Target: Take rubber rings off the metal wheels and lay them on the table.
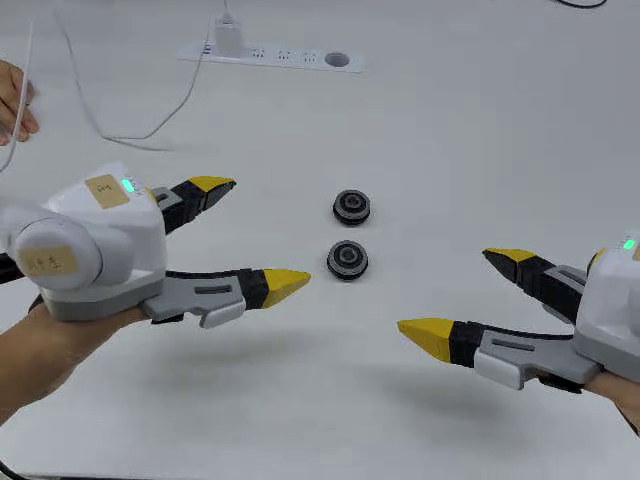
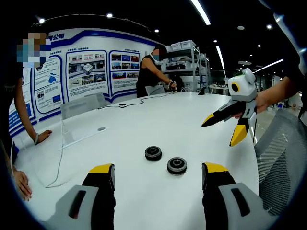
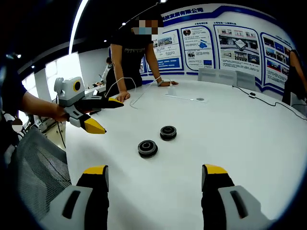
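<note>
the task looks unstarted. two metal wheels lie flat on the white bench (image 1: 470,140), the near wheel (image 1: 347,260) just beside the far wheel (image 1: 351,207), not touching. each shows a dark outer band, which i take to be its rubber ring, seated in place; no loose ring lies on the bench around them. the left gripper (image 1: 258,232) hovers to the left of the wheels, its fingers (image 1: 272,284) spread wide and holding nothing. the right gripper (image 1: 452,292) hovers to their right, its fingers likewise wide apart and empty. neither gripper touches a wheel. both rings are left to pull off and lay down.
</note>
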Demonstrator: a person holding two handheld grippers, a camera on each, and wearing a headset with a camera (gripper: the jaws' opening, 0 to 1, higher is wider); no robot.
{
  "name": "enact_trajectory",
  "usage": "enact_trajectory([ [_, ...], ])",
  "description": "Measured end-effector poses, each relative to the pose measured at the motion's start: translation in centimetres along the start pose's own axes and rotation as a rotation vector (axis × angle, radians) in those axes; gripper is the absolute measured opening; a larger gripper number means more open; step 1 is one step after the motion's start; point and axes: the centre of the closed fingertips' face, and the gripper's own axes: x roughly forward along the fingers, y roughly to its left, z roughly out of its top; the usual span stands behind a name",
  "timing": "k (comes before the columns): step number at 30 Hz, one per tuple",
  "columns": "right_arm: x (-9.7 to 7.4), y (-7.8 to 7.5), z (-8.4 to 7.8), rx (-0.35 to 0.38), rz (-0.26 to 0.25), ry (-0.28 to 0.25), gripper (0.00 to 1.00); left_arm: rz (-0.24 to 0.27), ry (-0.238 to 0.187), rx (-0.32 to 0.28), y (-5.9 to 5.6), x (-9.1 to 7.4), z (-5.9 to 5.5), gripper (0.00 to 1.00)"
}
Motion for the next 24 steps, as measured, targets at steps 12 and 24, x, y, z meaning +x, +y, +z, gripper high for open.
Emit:
enact_trajectory([
  [12,0.4,-0.5,-0.6,0.056,-0.002,-0.010,0.77,-0.087,0.046,0.034,-1.6,3.5,-1.3,0.63],
  [24,0.6,-0.9,-1.4,0.092,0.004,-0.008,0.75,-0.143,0.068,0.052,-3.1,6.0,-2.2,0.51],
])
